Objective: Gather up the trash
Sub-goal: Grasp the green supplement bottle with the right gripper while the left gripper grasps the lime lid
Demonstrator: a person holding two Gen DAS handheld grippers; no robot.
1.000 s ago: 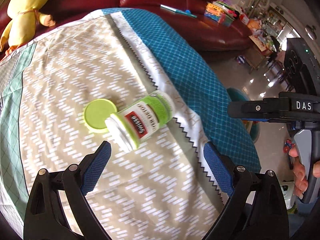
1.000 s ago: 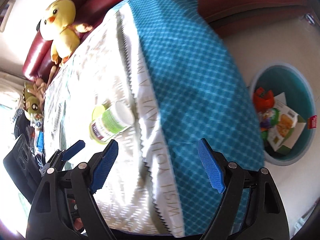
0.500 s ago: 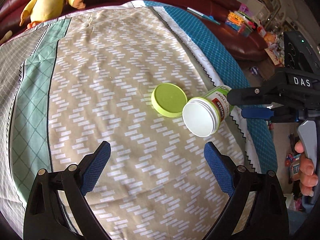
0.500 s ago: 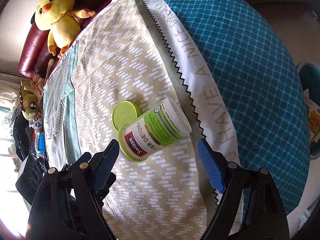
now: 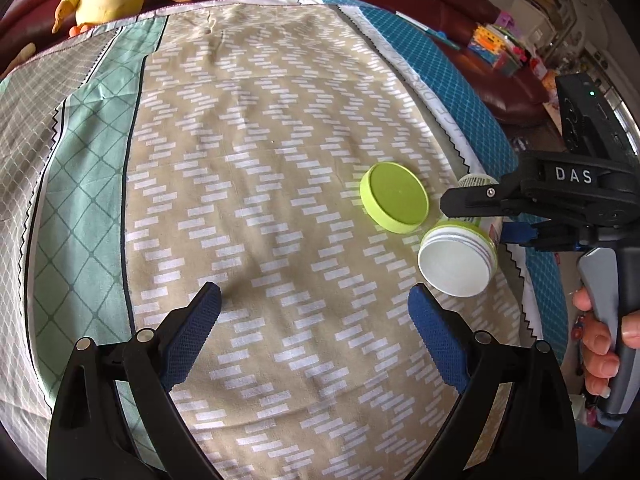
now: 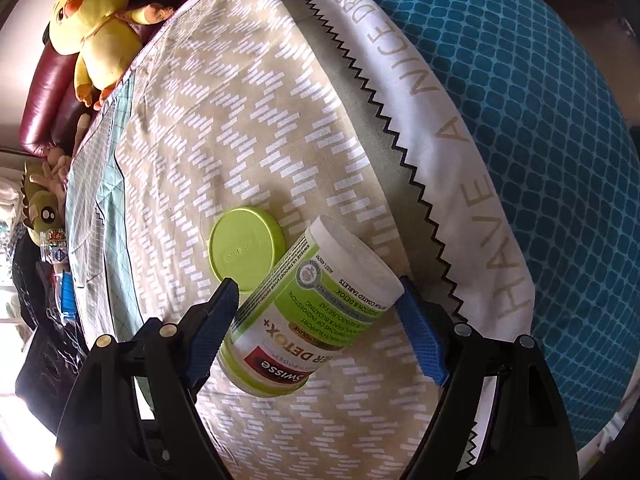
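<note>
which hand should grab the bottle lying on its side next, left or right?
Right. The right tool already straddles the bottle, fingers open either side. The left tool hangs over bare cloth, the lid nearer.

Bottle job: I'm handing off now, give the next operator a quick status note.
Right hand-held gripper: open, straddling the bottle, which lies on its side on the cloth; whether the pads touch it, I can't tell.
Left hand-held gripper: open, empty, over bare cloth.
Lid: off, lying beside the bottle's mouth.
Done: nothing lifted yet.
Left: grip bottle, pick up lid, bin both.

Bright daylight, sharp focus, strong fisheye bending, dark corners.
</note>
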